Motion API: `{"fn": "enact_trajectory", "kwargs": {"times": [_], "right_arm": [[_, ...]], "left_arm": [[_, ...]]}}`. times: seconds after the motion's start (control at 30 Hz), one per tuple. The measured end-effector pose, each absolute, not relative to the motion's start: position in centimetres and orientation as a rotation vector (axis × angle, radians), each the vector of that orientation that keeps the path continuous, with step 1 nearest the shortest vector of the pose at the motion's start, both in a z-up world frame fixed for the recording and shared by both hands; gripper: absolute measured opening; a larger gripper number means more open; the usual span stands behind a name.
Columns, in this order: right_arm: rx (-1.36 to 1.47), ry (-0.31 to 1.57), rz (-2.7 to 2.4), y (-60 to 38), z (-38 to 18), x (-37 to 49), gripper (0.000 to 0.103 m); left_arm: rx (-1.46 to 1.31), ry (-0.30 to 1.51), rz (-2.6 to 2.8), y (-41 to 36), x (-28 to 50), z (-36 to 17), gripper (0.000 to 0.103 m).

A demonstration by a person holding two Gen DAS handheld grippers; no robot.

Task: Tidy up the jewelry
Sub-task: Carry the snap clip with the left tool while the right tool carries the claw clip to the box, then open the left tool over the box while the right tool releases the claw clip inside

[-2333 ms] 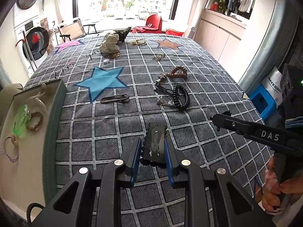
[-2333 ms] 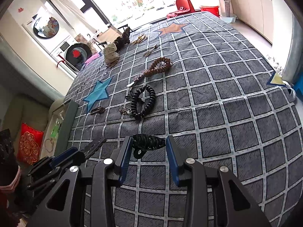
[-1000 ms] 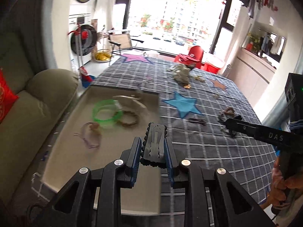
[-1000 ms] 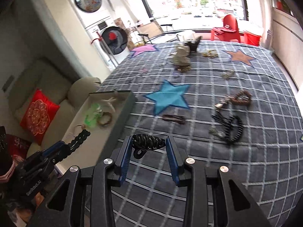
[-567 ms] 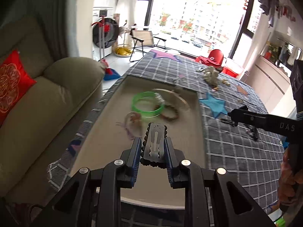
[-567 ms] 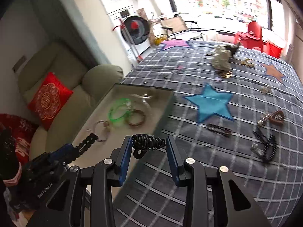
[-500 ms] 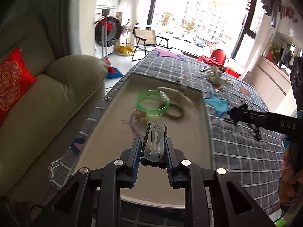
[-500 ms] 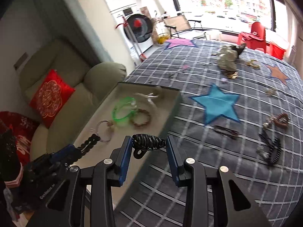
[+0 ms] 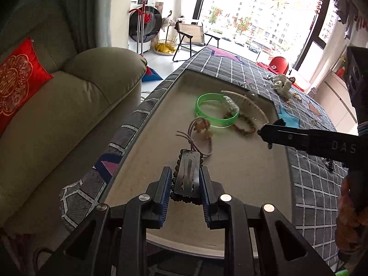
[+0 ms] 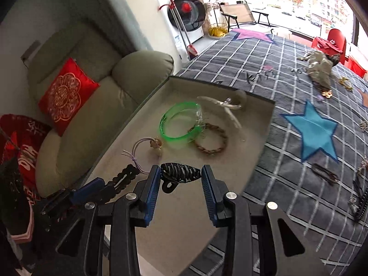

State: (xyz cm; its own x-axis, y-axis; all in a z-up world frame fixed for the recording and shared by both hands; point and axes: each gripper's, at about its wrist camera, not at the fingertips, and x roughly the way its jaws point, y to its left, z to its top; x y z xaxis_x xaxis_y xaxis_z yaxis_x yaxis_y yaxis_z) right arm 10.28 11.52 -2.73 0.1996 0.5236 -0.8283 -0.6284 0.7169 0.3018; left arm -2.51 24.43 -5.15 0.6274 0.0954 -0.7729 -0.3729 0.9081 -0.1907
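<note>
My left gripper (image 9: 187,181) is shut on a black beaded snap hair clip (image 9: 188,175) and hovers over the near half of the beige tray (image 9: 241,174). My right gripper (image 10: 180,181) is shut on a black claw hair clip (image 10: 178,176), above the same tray (image 10: 184,218). In the tray lie a green bangle (image 9: 216,110), a braided brown bracelet (image 10: 210,141), a lilac cord bracelet with beads (image 9: 199,133) and a clear hair comb (image 9: 248,105). The right gripper's finger (image 9: 299,135) reaches in from the right in the left wrist view.
The tray sits at the edge of a grey checked cover (image 10: 299,184) with a blue star (image 10: 315,131). More jewelry lies there: a dark hair clip (image 10: 324,172), a black coil (image 10: 358,202), a pale heap (image 10: 320,69). A sofa (image 9: 57,105) with a red cushion (image 10: 66,94) stands left.
Both grippers have swung left from the checked cover and come over the tray, sinking toward it. Each still holds its clip.
</note>
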Motion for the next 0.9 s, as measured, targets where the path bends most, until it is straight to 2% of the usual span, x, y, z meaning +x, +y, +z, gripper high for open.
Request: {"fn": "enact_trajectory", "kwargs": {"times": [0.57,0.9], "right_arm": [[-0.156,1.178,0.768,14.6,-7.0,12.1,0.040],[-0.215,1.135,0.760,15.1,-7.0,11.4,0.040]], "left_arm": [[-0.364,0.913,0.307,24.9,-1.5,-6.9,0.026],[-0.360,0.931,0.317,24.7,-1.1,-7.1,0.027]]}}
